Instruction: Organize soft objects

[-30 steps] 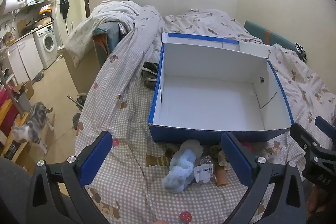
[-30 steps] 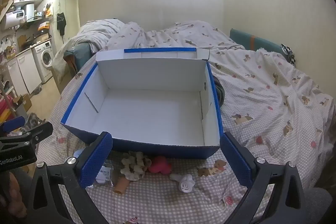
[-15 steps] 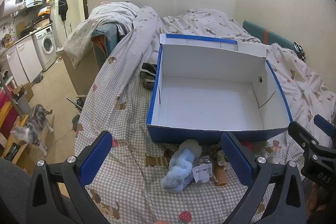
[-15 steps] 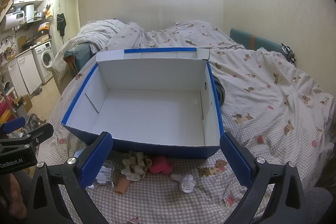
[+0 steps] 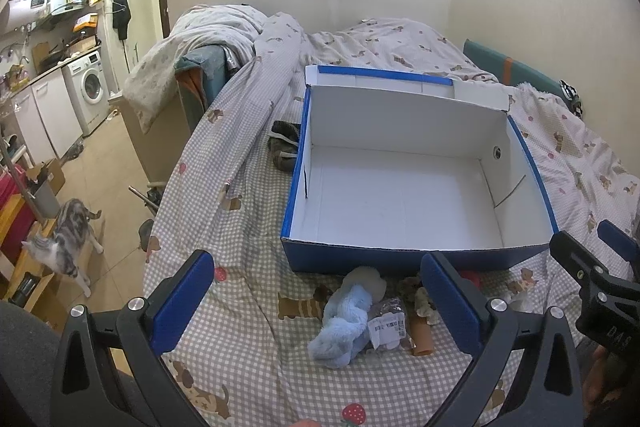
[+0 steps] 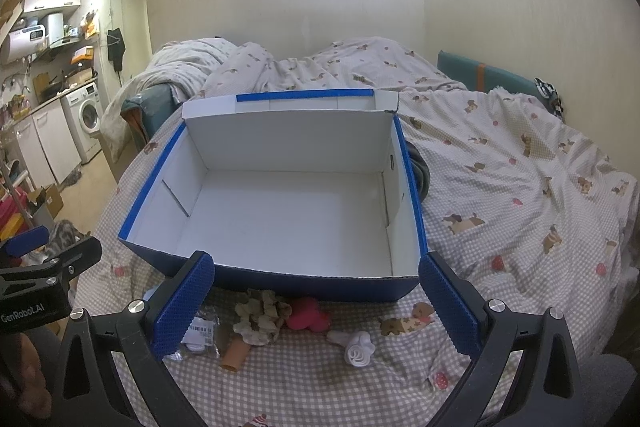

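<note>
An open blue box [image 5: 400, 259] with a white inside stands empty on the bed; it also shows in the right wrist view [image 6: 304, 285]. Soft items lie in front of it: a light blue plush [image 5: 344, 327], a packaged item [image 5: 386, 323] [image 6: 200, 333], a beige frilly item [image 6: 260, 315], a pink plush [image 6: 308, 315], a white rolled sock [image 6: 358, 347] and a tan tube [image 6: 236, 355]. My left gripper [image 5: 320, 303] is open and empty, hovering over the blue plush. My right gripper [image 6: 316, 303] is open and empty above the beige and pink items.
The bed has a checked cover [image 5: 248, 367] with dog prints and a rumpled duvet [image 5: 360, 39] behind the box. A dark garment [image 5: 284, 145] lies left of the box. A cat [image 5: 64, 247] stands on the floor at the left, near the kitchen units.
Both views have drifted slightly; the box sits a little higher in the left wrist view. Both grippers stay open. The cat has shifted a little.
</note>
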A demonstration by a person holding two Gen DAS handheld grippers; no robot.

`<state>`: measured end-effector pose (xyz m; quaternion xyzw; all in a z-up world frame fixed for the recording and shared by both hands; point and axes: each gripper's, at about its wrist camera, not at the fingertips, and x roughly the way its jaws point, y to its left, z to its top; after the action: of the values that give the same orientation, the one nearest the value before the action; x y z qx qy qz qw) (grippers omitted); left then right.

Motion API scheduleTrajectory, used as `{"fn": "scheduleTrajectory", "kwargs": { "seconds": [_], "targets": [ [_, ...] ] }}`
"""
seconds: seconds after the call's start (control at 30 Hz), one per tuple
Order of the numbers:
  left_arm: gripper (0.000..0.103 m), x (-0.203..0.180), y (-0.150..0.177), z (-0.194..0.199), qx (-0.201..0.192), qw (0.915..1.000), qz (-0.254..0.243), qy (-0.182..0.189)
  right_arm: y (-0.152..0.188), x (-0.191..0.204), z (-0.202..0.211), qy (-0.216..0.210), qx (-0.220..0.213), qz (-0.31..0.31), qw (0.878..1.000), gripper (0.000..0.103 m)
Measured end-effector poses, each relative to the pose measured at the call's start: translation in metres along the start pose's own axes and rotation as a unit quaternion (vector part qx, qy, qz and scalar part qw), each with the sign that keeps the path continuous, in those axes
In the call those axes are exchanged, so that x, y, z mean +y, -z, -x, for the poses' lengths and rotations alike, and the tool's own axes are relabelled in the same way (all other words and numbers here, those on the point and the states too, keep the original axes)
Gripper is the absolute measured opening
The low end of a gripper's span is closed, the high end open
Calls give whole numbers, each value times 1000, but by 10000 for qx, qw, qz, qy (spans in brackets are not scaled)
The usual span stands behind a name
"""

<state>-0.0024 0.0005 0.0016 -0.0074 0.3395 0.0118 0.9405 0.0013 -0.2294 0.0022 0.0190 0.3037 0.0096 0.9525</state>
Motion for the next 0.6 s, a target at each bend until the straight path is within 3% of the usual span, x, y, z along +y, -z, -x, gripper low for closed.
{"fn": "scheduleTrajectory", "kwargs": {
  "seconds": [0.6],
  "targets": [
    [103,0,0,0,12,10000,-3,-2,3,-1,0,-1,14,6,10000,103]
  ]
}}
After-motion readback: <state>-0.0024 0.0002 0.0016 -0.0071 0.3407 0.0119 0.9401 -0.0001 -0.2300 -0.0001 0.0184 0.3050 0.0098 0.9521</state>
